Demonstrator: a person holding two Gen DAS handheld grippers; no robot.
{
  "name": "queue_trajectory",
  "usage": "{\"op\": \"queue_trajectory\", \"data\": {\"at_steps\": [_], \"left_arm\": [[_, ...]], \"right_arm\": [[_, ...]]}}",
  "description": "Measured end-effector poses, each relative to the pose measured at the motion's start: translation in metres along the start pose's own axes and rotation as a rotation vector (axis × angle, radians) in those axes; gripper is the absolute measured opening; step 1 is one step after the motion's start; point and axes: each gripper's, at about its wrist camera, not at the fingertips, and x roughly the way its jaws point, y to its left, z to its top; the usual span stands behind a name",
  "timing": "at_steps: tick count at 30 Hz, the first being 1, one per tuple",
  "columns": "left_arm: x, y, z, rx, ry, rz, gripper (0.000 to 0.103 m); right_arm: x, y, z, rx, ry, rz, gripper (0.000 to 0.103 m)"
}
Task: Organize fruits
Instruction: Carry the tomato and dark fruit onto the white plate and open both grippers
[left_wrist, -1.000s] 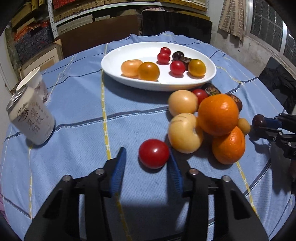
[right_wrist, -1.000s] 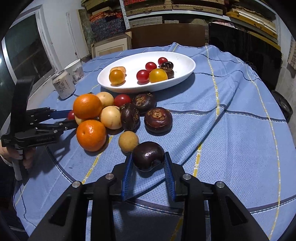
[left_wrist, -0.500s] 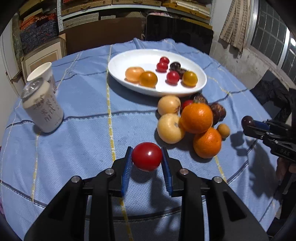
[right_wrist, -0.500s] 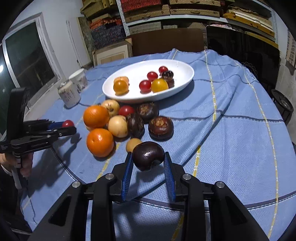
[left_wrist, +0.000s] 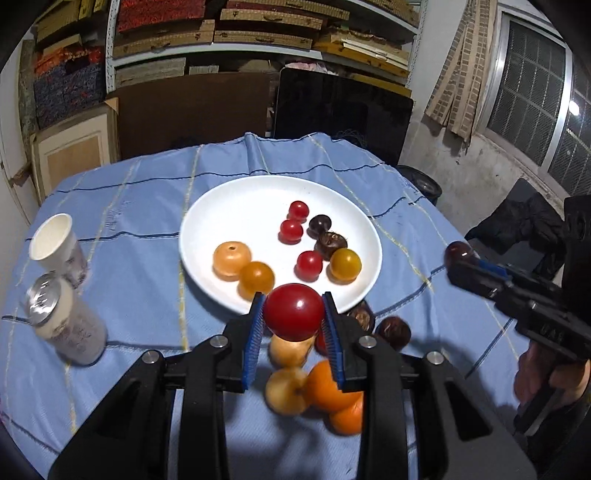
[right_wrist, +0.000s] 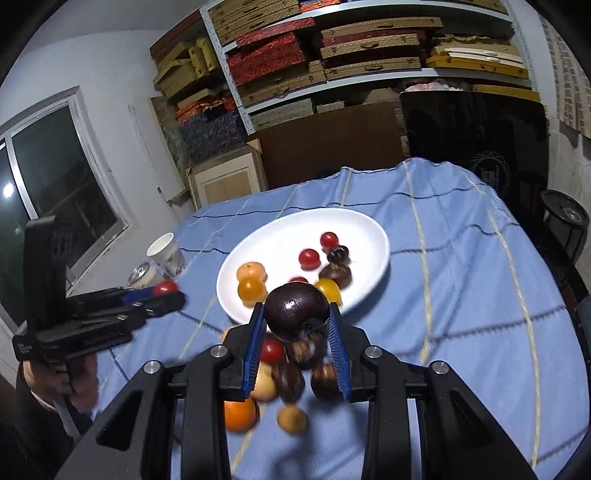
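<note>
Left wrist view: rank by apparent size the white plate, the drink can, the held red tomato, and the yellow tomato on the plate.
1. white plate
2. drink can
3. red tomato in the left gripper; nearness to the camera inflates it
4. yellow tomato

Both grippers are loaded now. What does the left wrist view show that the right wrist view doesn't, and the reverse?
Only the left wrist view shows the barred window and the left gripper close up on the red tomato.

Only the right wrist view shows the right gripper close up on the dark fruit.

Both show the white plate, paper cup and can.
</note>
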Motion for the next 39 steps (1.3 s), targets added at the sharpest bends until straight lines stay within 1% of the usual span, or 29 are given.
{"op": "queue_trajectory", "data": {"at_steps": [4,6,10,14,17,22,25,29,31,32,33,34,35,36,37,39], "left_arm": [[0.028,0.001,0.013,-0.007,0.017,0.002,0.03],[0.044,0.004,0.02,-0.023,0.043,0.011,0.03],[0.064,0.009,0.03,-0.048,0.065,0.021,0.03],[0.076,0.008,0.035,-0.034,0.075,0.035,0.03],[0.084,0.005,0.036,-0.016,0.085,0.062,0.03],[0.097,0.001,0.037,-0.013,0.111,0.045,0.03],[0.103,-0.003,0.039,0.005,0.12,0.057,0.03],[0.107,-0.001,0.044,-0.02,0.116,0.066,0.03],[0.11,0.001,0.046,-0.03,0.114,0.085,0.031],[0.111,0.003,0.046,-0.04,0.113,0.098,0.035],[0.111,0.004,0.047,-0.054,0.113,0.105,0.054],[0.107,0.005,0.047,-0.071,0.099,0.115,0.072],[0.102,0.006,0.047,-0.077,0.078,0.117,0.074],[0.096,0.006,0.047,-0.074,0.053,0.109,0.074],[0.09,0.004,0.047,-0.062,0.043,0.1,0.074],[0.08,0.003,0.045,-0.052,0.035,0.107,0.075]], "right_arm": [[0.03,0.007,0.005,-0.016,0.044,0.02,0.034],[0.047,0.008,0.006,-0.016,0.074,0.026,0.034],[0.067,0.009,0.004,-0.025,0.112,0.03,0.034],[0.081,0.01,0.001,-0.043,0.149,0.026,0.035],[0.09,0.013,0.0,-0.049,0.168,0.017,0.035],[0.104,0.015,0.0,-0.042,0.197,0.013,0.035],[0.109,0.013,-0.001,-0.025,0.204,0.004,0.035],[0.111,0.01,-0.001,-0.008,0.197,-0.007,0.035],[0.116,0.011,-0.001,-0.011,0.215,-0.013,0.036],[0.116,0.011,-0.001,-0.008,0.215,-0.018,0.037],[0.115,0.011,-0.002,-0.003,0.209,-0.021,0.045],[0.11,0.011,-0.003,0.004,0.195,-0.017,0.054],[0.106,0.011,-0.003,0.006,0.181,-0.014,0.057],[0.101,0.012,-0.004,0.004,0.17,-0.011,0.058],[0.096,0.012,-0.004,0.0,0.163,-0.011,0.058],[0.085,0.009,-0.006,0.009,0.152,-0.012,0.058]]}}
